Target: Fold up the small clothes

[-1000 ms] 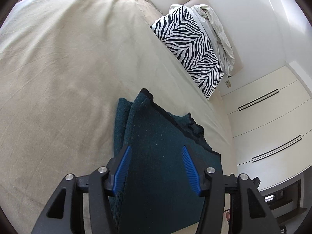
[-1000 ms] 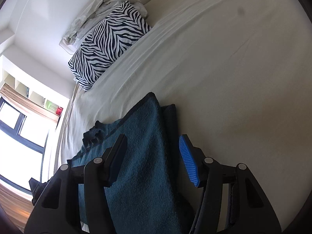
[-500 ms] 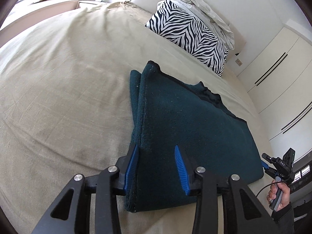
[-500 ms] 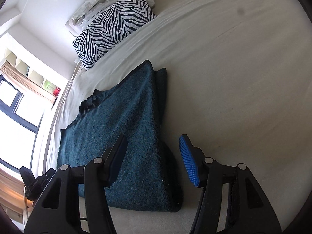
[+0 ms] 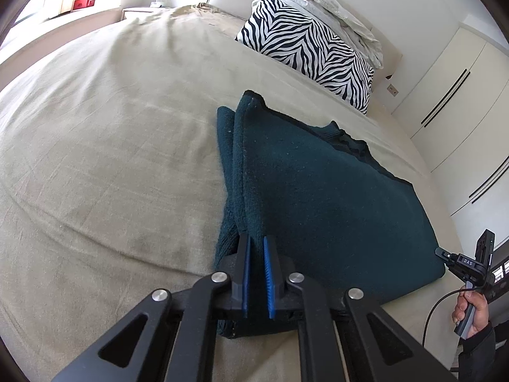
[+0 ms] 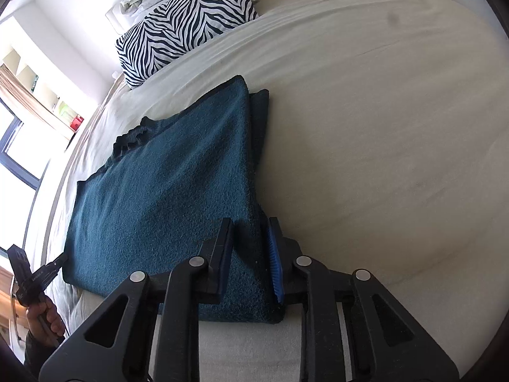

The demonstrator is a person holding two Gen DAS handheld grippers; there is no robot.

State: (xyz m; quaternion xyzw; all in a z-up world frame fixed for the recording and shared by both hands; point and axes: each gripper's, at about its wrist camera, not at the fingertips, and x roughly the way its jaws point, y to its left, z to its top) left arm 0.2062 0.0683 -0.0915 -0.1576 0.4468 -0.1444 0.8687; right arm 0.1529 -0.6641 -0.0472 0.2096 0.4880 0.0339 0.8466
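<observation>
A dark teal sweater (image 5: 318, 197) (image 6: 165, 184) lies folded flat on the beige bed (image 5: 111, 146). My left gripper (image 5: 257, 238) is at the sweater's near left corner. Its jaws are closing, and the blue pads (image 5: 244, 273) pinch the folded edge. My right gripper (image 6: 250, 222) is at the near right corner, jaws also closing, with a thick bunch of cloth pressed between its pads (image 6: 276, 264). Each view shows the other gripper at the far corner: the right gripper (image 5: 467, 264) in a hand (image 5: 474, 312), and the left gripper (image 6: 35, 277) in a hand (image 6: 44, 315).
A zebra-striped pillow (image 5: 305, 44) (image 6: 184, 28) and crumpled pale bedding (image 5: 334, 6) lie at the head of the bed. White wardrobe doors (image 5: 445, 102) stand past the bed on one side and a window (image 6: 16, 159) on the other. Bare sheet (image 6: 381, 127) spreads beyond the sweater.
Both grippers drew back to the sweater's near edge. Their jaws went from wide open to closed on its two near corners. Both views rolled.
</observation>
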